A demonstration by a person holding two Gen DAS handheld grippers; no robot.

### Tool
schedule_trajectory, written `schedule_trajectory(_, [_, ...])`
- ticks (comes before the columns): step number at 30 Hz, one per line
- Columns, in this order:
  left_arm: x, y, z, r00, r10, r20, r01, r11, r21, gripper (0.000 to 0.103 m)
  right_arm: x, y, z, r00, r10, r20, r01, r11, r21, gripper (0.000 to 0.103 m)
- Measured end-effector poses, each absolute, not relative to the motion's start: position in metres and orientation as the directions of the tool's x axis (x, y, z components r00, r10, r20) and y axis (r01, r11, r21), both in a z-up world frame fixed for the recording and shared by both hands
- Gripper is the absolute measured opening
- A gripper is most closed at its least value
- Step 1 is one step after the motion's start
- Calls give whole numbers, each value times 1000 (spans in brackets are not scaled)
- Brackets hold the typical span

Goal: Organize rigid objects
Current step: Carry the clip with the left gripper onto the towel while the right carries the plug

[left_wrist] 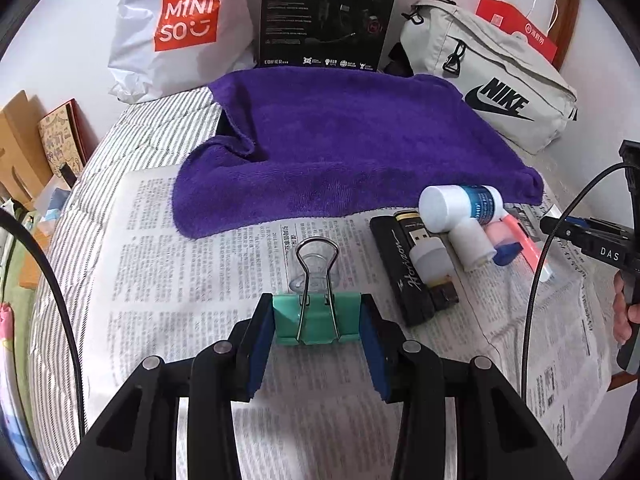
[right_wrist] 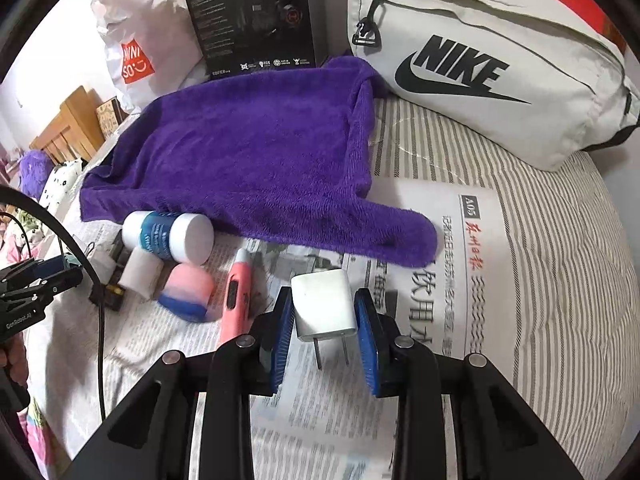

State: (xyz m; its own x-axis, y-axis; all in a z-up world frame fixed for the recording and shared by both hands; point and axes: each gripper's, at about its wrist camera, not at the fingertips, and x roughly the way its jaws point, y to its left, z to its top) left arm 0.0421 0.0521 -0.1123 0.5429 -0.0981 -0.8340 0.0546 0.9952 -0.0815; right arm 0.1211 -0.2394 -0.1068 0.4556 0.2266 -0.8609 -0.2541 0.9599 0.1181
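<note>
My left gripper is shut on a green binder clip, gripped by its sides just above the newspaper, wire handle pointing away. My right gripper is shut on a white plug charger, its two prongs pointing toward the camera. A row of small items lies on the paper by the purple towel: a white bottle with a blue label, a black "Horizon" box, a white USB lamp, a pink-and-blue piece and a pink pen.
The newspaper lies on a striped bedcover. Behind the towel stand a white Miniso bag, a black Edifier box and a grey Nike bag. Bare newspaper shows to the left of the clip and to the right of the charger.
</note>
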Motion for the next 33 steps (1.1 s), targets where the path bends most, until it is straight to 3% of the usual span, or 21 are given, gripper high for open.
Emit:
schedule_trajectory(8, [31, 51, -104, 535, -142, -833, 65, 990, -128, 39, 105, -239, -98, 456, 261, -851, -269, 952, 148, 31])
schedule_trajectory(11, [27, 54, -100, 535, -222, -815, 77, 974, -214, 39, 99, -238, -97, 454, 277, -847, -271, 948, 165, 31])
schedule_trajectory(14, [29, 52, -104, 519, -169, -838, 57, 985, -164, 39, 95, -235, -98, 446, 288, -847, -277, 945, 176, 31])
schedule_trajectory(19, [37, 55, -112, 450, -197, -871, 34, 978, -204, 39, 90, -232, -103, 430, 305, -850, -282, 940, 194, 31])
schedule_trajectory(24, [53, 56, -116, 382, -321, -867, 14, 940, -342, 39, 85, -232, -106, 420, 319, -849, -278, 936, 214, 31])
schedule_trajectory(33, [52, 43, -103, 400, -291, -869, 57, 954, -293, 39, 84, -240, -108, 420, 319, -850, -265, 939, 221, 31])
